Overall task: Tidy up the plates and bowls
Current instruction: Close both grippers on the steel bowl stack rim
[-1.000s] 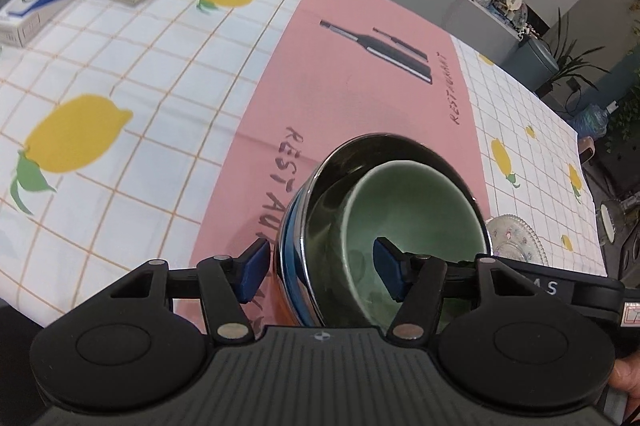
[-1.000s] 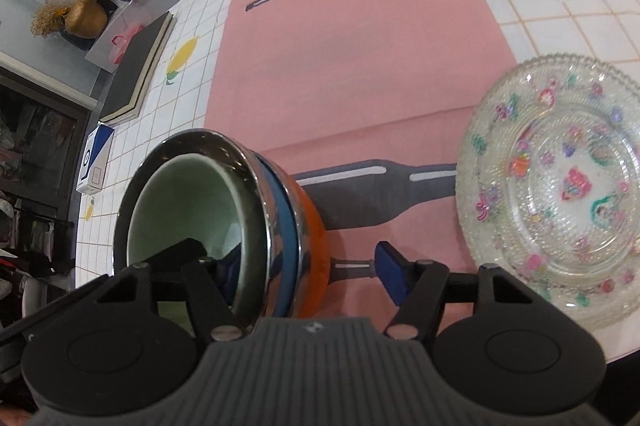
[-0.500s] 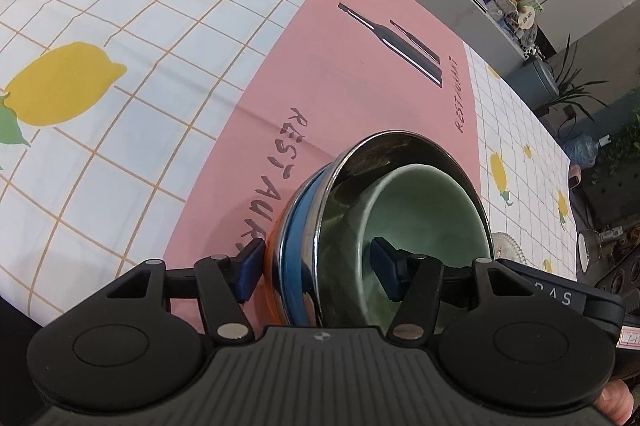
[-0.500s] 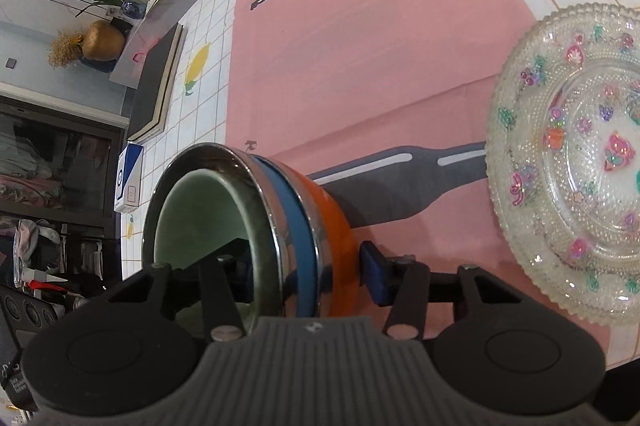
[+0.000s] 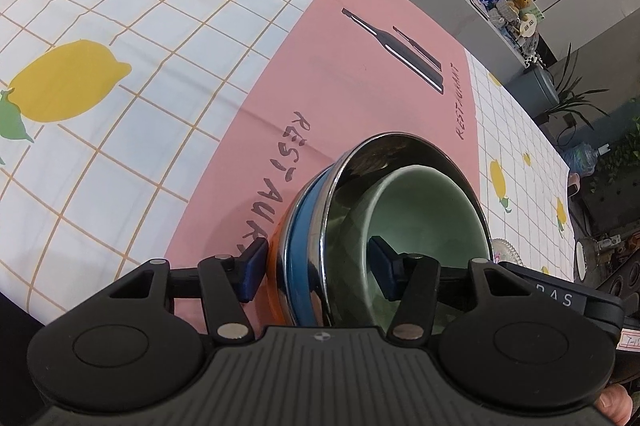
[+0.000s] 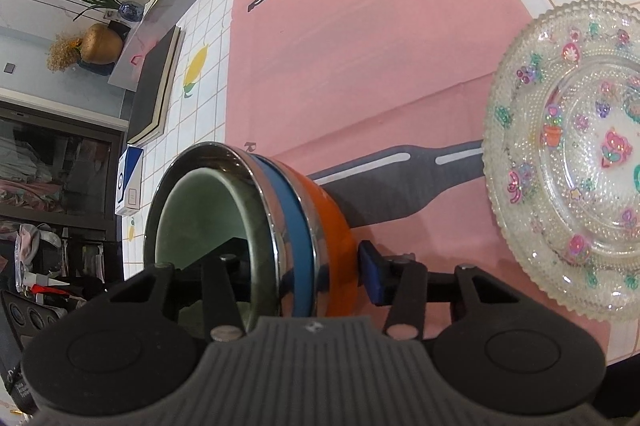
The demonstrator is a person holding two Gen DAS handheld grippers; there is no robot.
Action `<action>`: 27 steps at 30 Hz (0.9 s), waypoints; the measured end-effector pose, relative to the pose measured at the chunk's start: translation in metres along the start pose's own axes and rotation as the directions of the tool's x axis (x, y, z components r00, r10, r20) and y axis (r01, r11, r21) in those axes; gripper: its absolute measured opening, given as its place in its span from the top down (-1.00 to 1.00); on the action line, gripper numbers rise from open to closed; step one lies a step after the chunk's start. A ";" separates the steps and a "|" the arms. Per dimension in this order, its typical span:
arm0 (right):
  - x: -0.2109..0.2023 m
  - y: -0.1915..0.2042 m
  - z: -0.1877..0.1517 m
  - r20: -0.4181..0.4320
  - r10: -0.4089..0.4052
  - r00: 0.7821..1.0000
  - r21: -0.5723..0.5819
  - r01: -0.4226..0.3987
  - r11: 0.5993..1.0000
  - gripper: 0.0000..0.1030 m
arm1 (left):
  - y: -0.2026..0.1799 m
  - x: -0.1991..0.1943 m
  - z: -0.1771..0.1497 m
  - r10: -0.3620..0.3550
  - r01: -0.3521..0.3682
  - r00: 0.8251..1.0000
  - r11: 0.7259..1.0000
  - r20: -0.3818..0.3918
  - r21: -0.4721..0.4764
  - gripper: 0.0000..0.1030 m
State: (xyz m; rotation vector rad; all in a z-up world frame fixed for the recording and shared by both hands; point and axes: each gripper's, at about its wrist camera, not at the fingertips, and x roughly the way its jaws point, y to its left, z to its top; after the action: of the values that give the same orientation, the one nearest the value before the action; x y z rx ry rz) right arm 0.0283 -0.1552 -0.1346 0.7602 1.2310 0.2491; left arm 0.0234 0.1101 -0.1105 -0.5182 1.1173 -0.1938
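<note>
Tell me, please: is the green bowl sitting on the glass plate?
No, the green bowl sits nested inside the steel bowl, apart from the glass plate.

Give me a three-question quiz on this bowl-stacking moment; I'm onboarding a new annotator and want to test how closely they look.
1. True or false: the green bowl sits innermost in the nested bowl stack.
2. Which side of the right gripper is the glass plate on? A) left B) right
3. Fill in: each gripper has one finger inside the stack and one ____ it.

Key: 1 true. 2 B. 3 outside; the left gripper also straddles the stack's wall.
</note>
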 end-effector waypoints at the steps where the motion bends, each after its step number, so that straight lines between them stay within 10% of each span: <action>1: 0.000 0.000 0.000 0.000 0.000 1.000 0.001 0.000 1.000 0.09 | 0.000 0.000 0.000 0.000 0.000 1.000 1.000 0.000 -0.001 -0.19; 27: -0.075 -0.033 0.010 0.094 0.023 0.995 0.023 -0.026 0.999 0.10 | -0.069 -0.004 -0.012 -0.055 0.054 0.998 0.995 0.016 0.089 -0.15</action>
State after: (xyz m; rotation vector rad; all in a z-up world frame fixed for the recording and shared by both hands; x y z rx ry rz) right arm 0.0044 -0.2251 -0.0985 0.8002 1.1384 0.2165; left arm 0.0185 0.0483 -0.0768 -0.4709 1.0721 -0.2842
